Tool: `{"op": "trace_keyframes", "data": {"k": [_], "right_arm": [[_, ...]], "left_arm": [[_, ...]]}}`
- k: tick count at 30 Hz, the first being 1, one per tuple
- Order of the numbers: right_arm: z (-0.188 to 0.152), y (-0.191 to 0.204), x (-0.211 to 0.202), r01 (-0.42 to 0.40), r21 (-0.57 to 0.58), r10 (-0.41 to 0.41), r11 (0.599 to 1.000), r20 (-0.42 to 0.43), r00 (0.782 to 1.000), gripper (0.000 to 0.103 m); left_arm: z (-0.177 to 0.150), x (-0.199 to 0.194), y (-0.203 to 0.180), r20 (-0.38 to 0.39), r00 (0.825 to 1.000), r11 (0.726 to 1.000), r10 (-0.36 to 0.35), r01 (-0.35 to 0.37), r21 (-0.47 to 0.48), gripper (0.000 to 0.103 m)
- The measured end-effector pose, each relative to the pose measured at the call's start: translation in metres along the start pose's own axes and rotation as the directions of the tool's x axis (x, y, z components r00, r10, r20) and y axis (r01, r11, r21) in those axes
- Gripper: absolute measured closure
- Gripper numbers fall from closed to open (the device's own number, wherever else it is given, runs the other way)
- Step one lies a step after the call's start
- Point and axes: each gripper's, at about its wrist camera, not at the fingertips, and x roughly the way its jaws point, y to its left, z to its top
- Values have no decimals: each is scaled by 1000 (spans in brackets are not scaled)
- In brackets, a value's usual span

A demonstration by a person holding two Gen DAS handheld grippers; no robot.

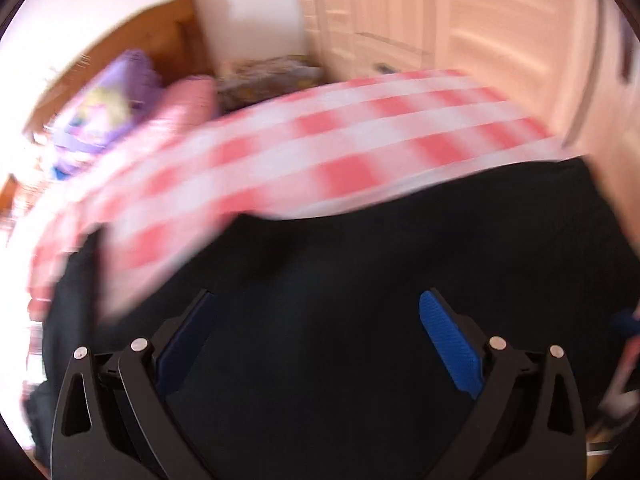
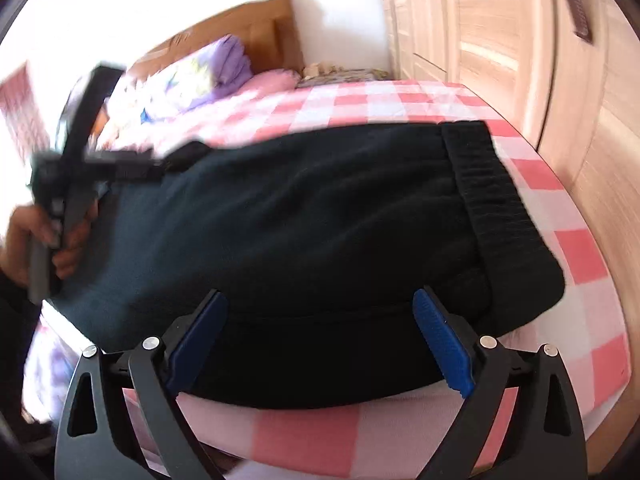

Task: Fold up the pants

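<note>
- Two claws are in view, both spread wide and holding nothing: the left claw [image 1: 316, 316] hangs over dark cloth, and the right claw [image 2: 320, 312] hangs over the near edge of the same garment.
- Task item: the black fleece pants [image 2: 304, 216] lie flat on the pink-and-white checked bedspread [image 2: 576, 256], already doubled into a broad slab, with the ribbed elastic waistband [image 2: 484, 184] at the right end, close to the bed's right edge.
- Risk 1: neither claw has a grip. If a claw pinches only the top layer, the lower layer would probably stay behind and the fold would open or skew.
- Risk 2: thick fleece in several layers may slip from the blue ribbed pads [image 2: 440, 344] if caught too near the hem.
- Risk 3: the bedspread is soft and loose; a low pinch could gather checked cloth with the pants and drag it along.
- Risk 4: the left wrist view is heavily blurred, which suggests fast motion. A hurried approach could land off the edge.
- Risk 5: the left tool with the person's hand [image 2: 60, 240] sits at the far left end; uneven lifting would twist the slab.
- Progress judged: partly folded, final fold pending.
</note>
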Motion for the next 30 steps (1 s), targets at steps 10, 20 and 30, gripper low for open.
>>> {"op": "trace_keyframes", "data": {"k": [10, 20, 30], "right_arm": [[16, 42, 8, -65, -65, 67, 996, 21, 998, 12], [15, 61, 0, -87, -86, 90, 992, 24, 996, 12], [9, 64, 13, -132, -52, 132, 990, -1, 991, 12]], "left_arm": [[-14, 36, 195, -236, 955, 922, 179, -247, -300, 13], [-60, 3, 230, -144, 972, 898, 187, -229, -375, 94], [-231, -108, 320, 33, 972, 684, 232, -139, -716, 94]]}}
